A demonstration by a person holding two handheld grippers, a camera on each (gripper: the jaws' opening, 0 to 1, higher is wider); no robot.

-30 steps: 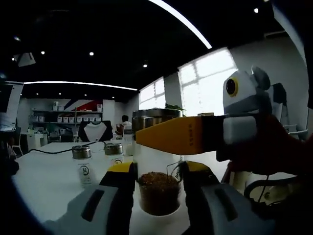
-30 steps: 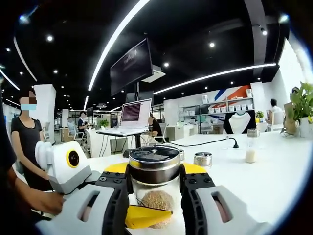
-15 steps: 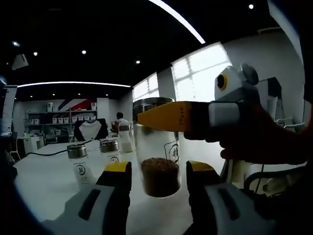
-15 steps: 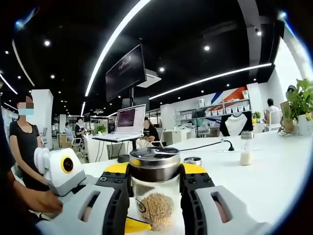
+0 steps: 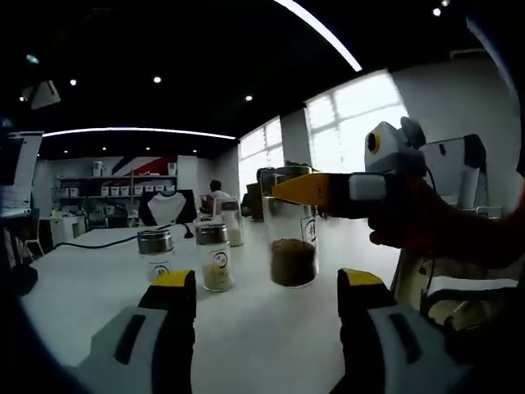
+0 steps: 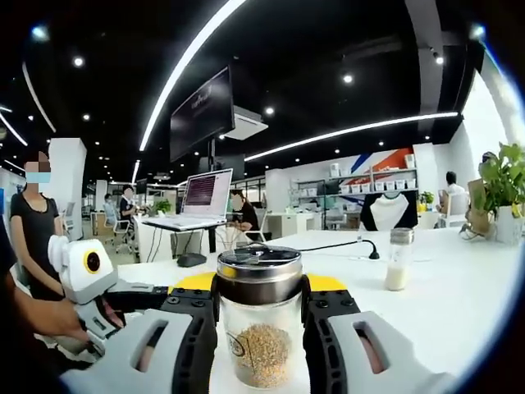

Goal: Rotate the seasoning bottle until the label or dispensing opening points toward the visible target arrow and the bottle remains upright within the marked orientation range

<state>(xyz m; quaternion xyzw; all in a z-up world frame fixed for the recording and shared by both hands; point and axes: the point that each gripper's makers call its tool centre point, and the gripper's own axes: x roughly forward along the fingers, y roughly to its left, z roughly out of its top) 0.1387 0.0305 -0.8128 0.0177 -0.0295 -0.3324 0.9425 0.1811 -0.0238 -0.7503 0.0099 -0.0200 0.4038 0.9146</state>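
1. In the right gripper view, the right claw (image 6: 261, 328) is clamped on the seasoning bottle (image 6: 259, 328): its black, yellow-tipped jaws press on either side of the clear glass body, just below the metal cap.
2. The bottle stands upright on the white bench (image 6: 459, 304), with tan granules filling its lower part and a small dark mark on the glass.
3. In the left gripper view, the left claw (image 5: 267, 287) is spread wide and holds nothing, with bare bench between its yellow tips.
4. Beyond those tips the same bottle (image 5: 293, 230) stands on the bench (image 5: 82, 279), and the right claw (image 5: 308, 189) reaches in from the right with a yellow jaw across the bottle's upper part, held by a person's hand (image 5: 418, 226).
5. Left of the bottle in the left gripper view, two small shakers (image 5: 184, 258) with metal lids stand side by side; a taller shaker (image 5: 232, 226) stands further back.
6. In the right gripper view, the left claw (image 6: 90, 279) sits low at the left, and a white-filled shaker (image 6: 398, 258) stands well apart to the right.
7. Far off are a laptop (image 6: 201, 197), a hanging monitor (image 6: 201, 111), shelves and seated people.
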